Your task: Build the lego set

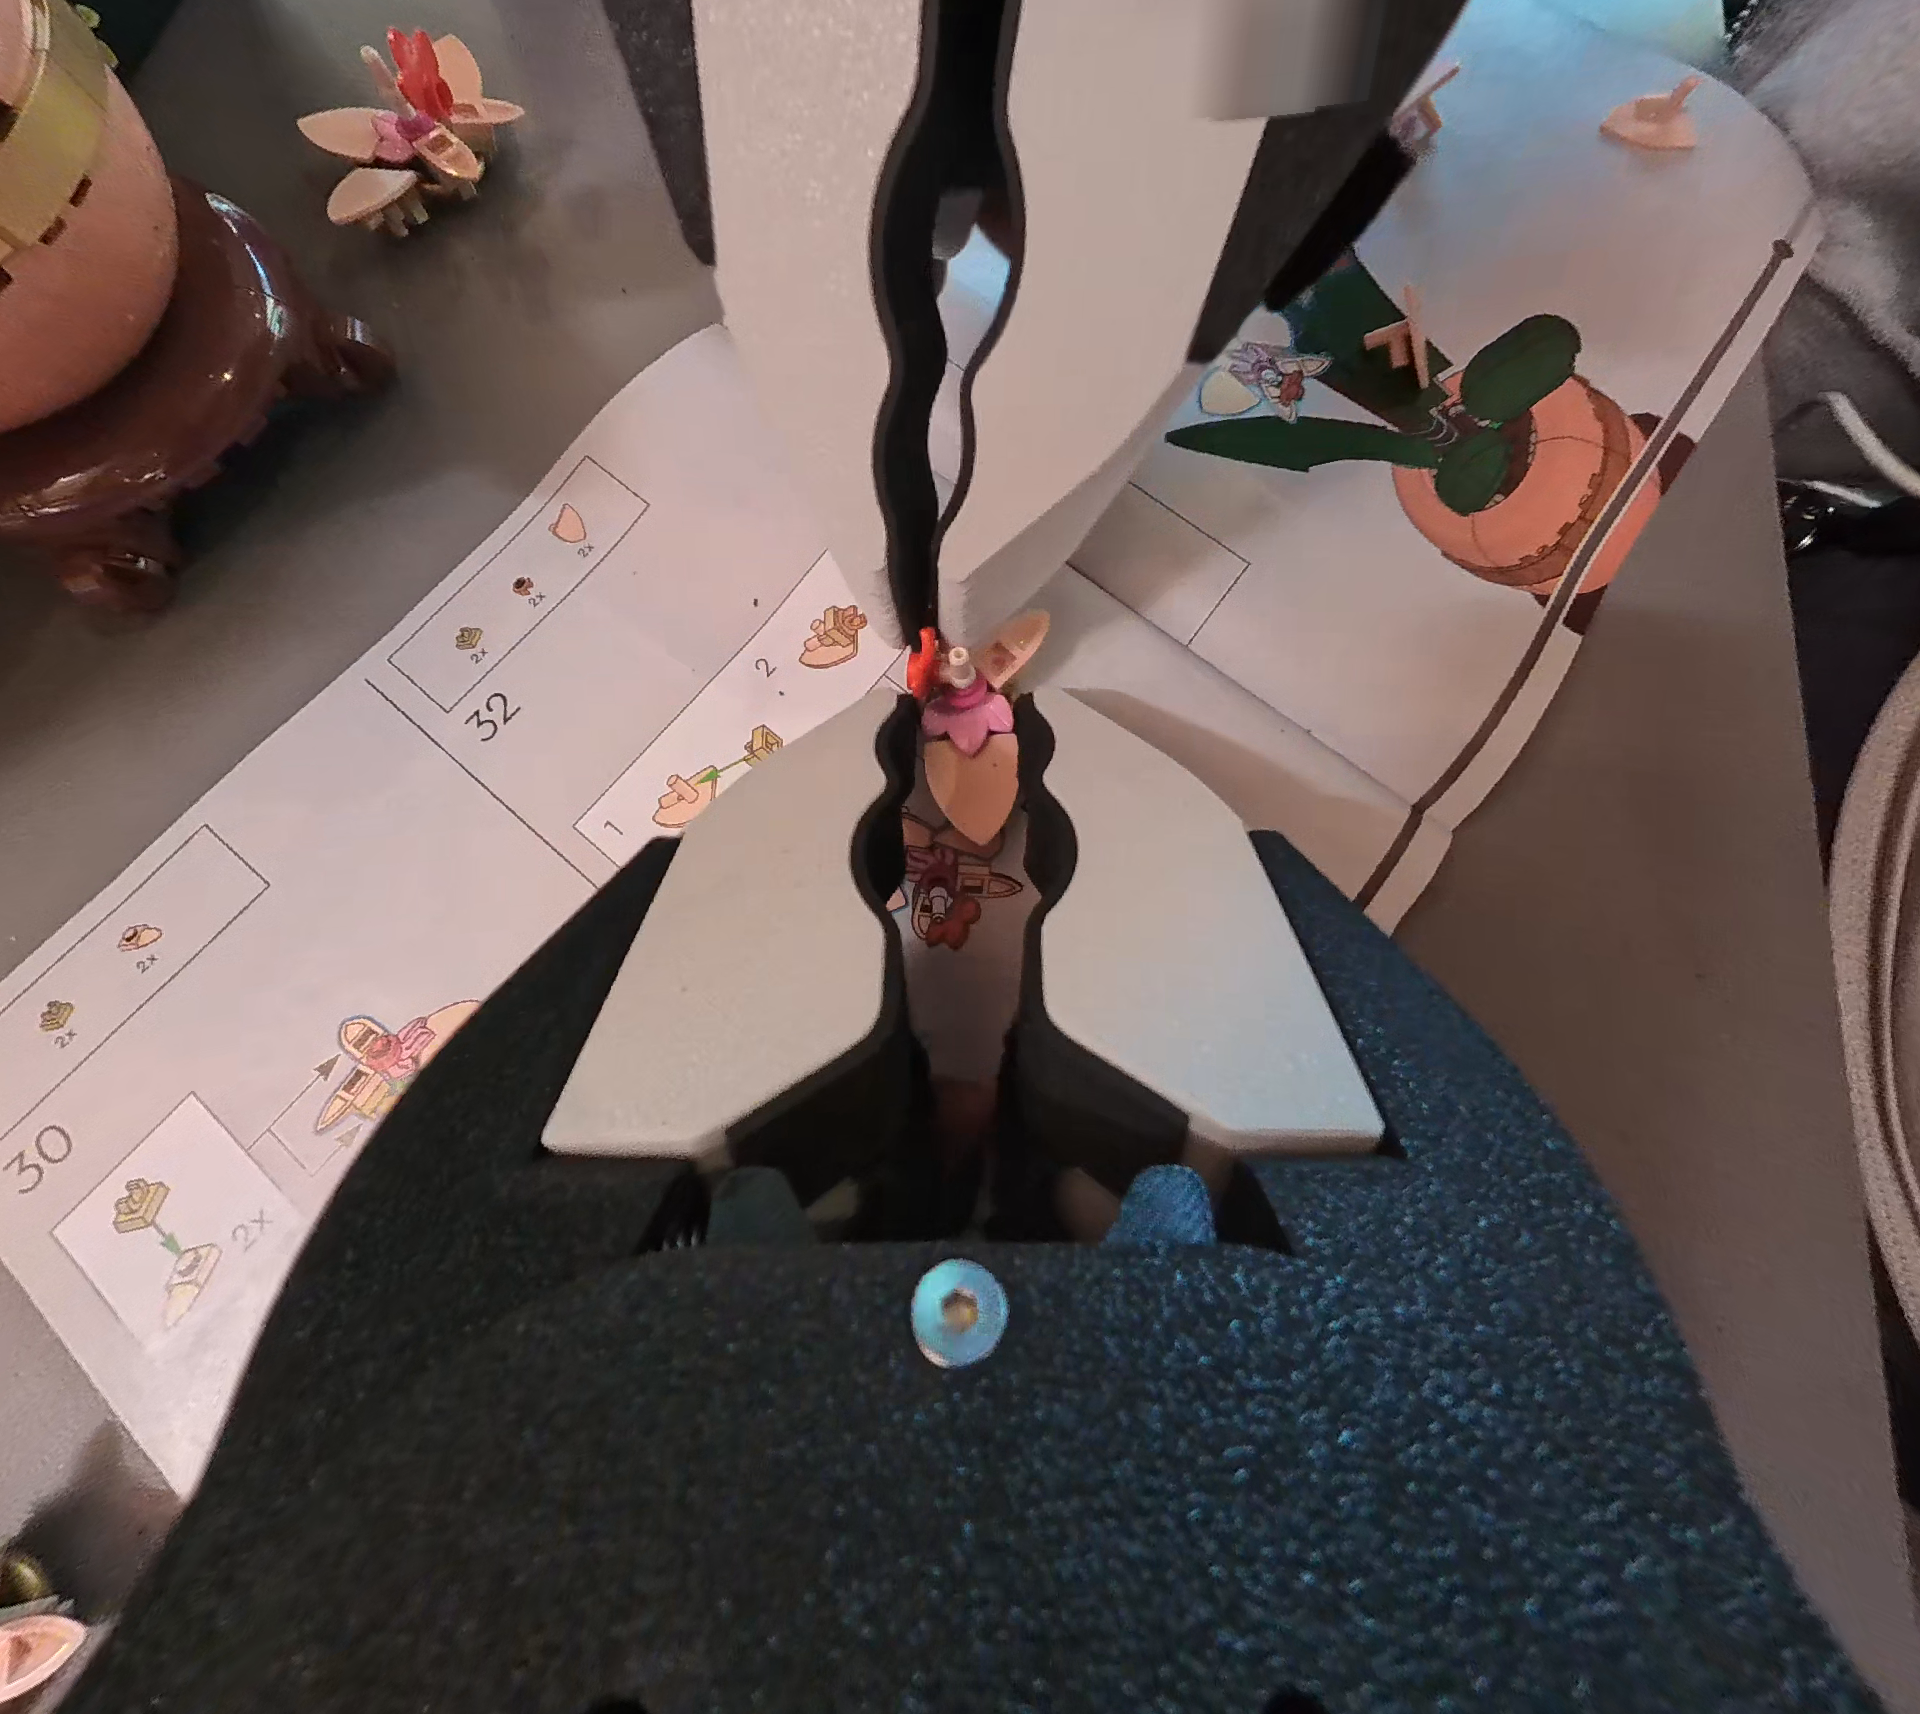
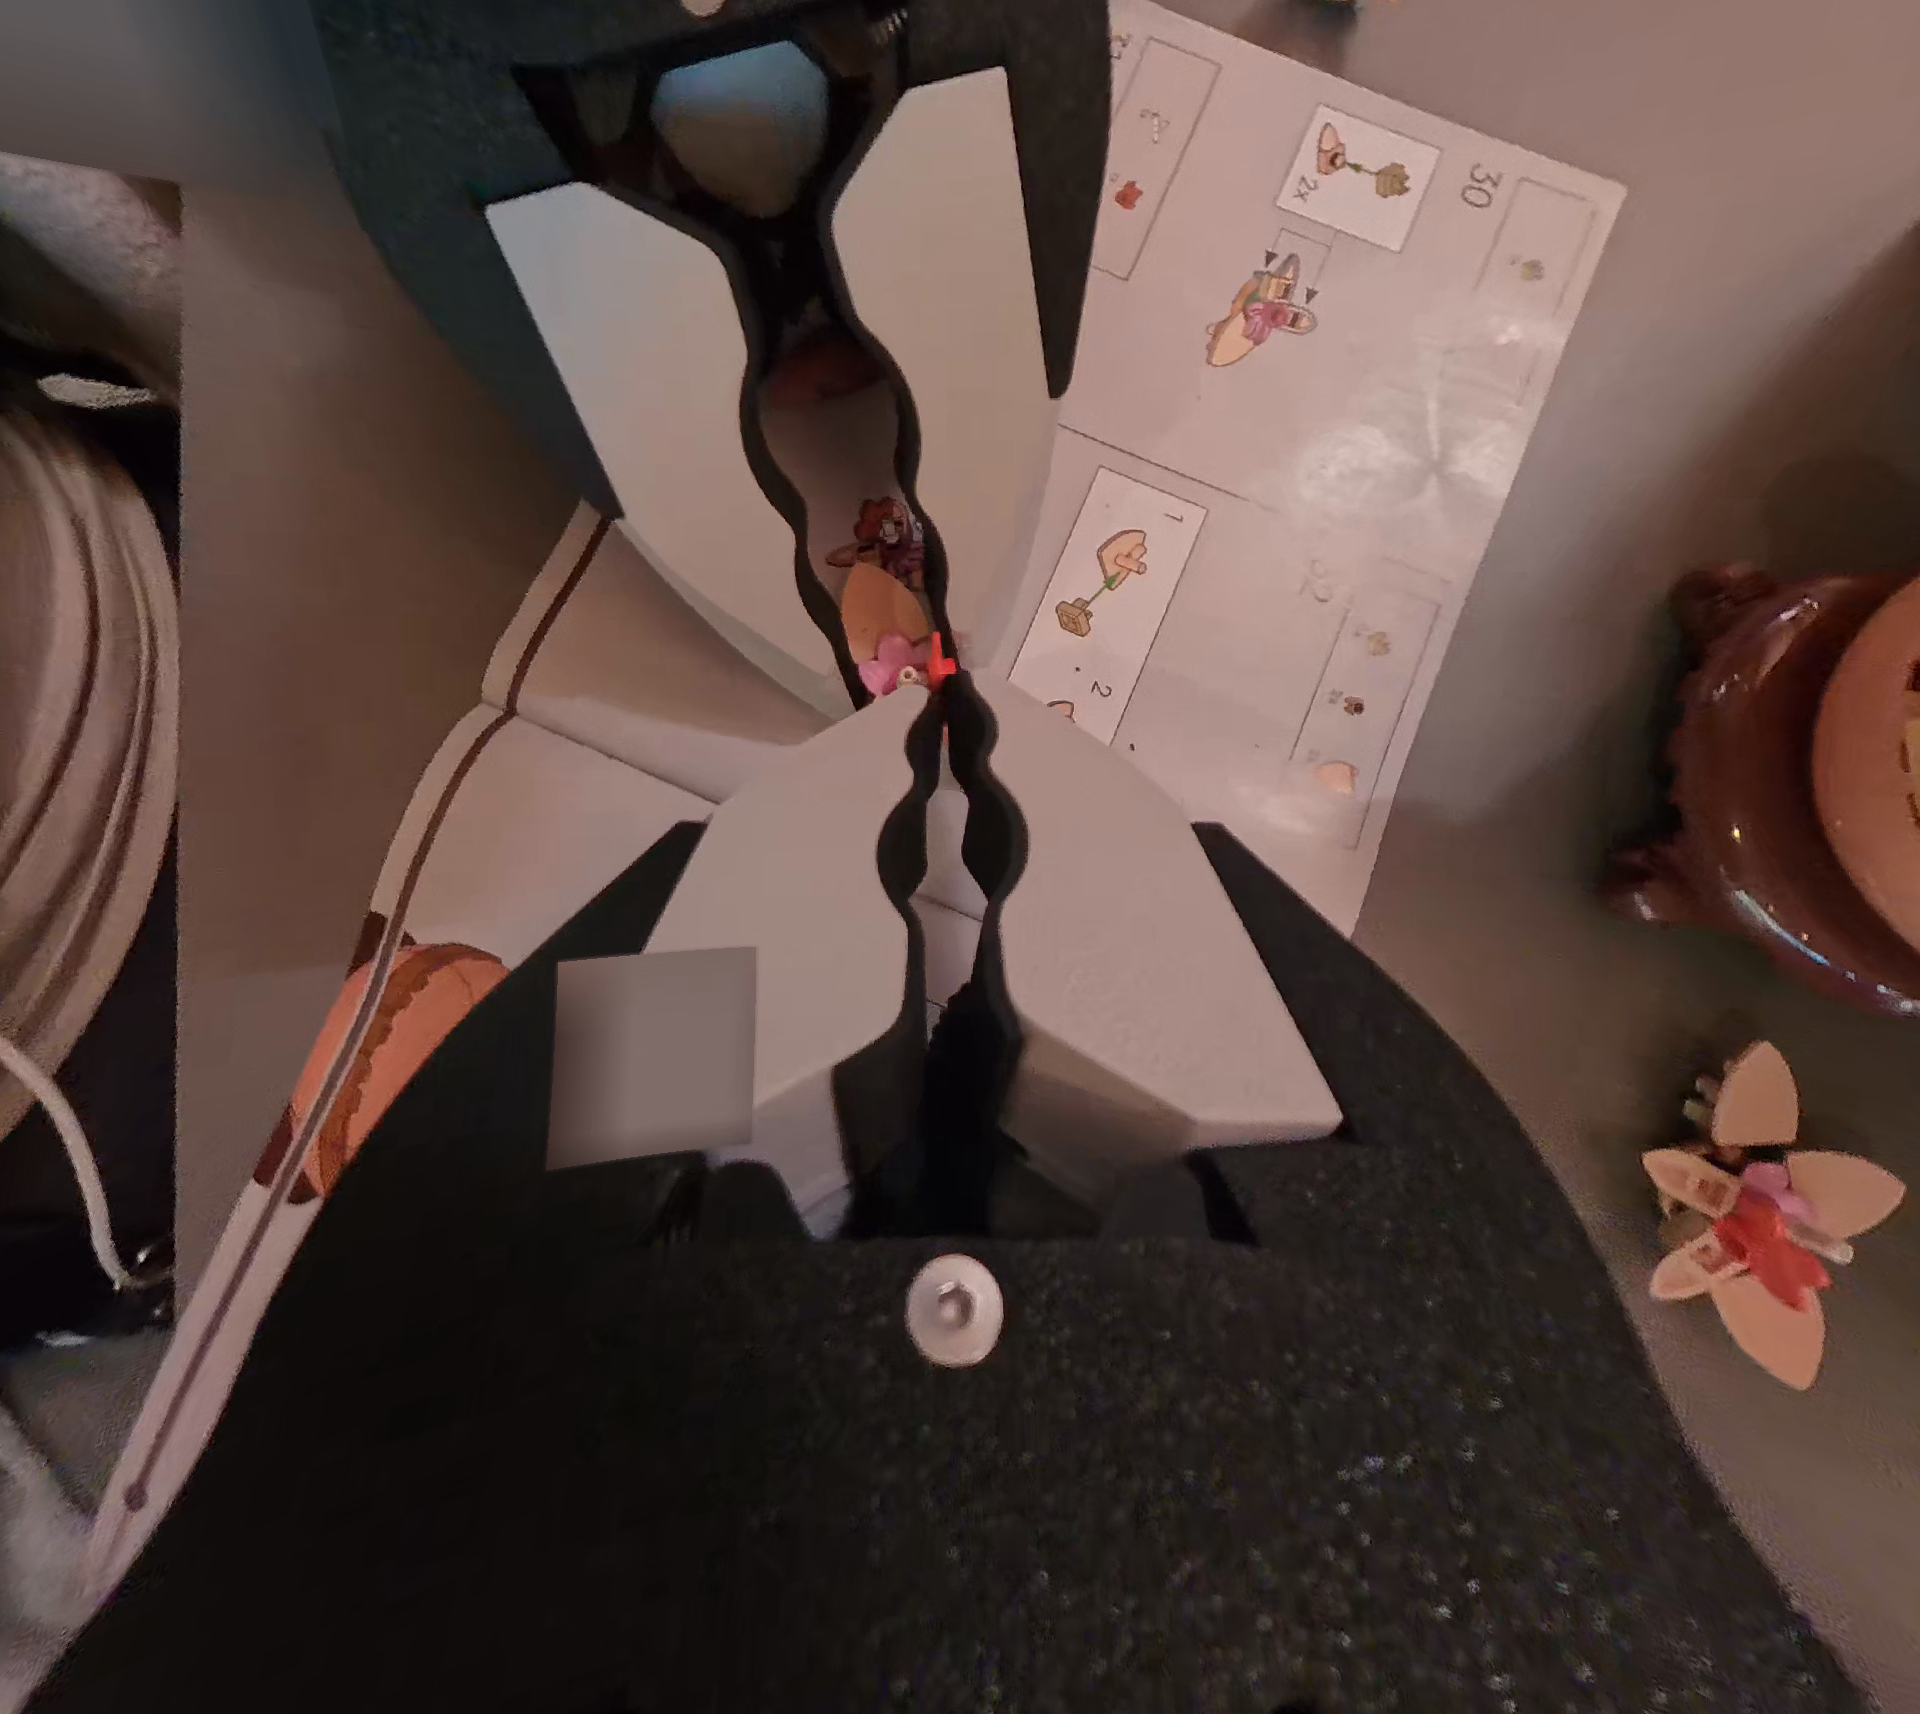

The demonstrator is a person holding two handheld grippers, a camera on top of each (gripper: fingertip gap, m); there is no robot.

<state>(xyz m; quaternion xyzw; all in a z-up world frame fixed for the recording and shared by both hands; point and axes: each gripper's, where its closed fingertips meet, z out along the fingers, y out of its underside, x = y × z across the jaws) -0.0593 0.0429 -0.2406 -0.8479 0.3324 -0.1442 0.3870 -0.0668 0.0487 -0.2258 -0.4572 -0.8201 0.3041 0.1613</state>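
My left tongs sit at the lower middle of the left wrist view, clamped on a half-built flower, its tan petal wedged between the pads so the pink centre and white peg stick out clear. Just beyond, tip to tip, my right tongs are pinched shut on a small red blossom piece, held right beside that peg, I judge for pressing on. Both hover over the open instruction booklet so I can check the step. Farther off at upper left wait a finished flower and the brown pot base.
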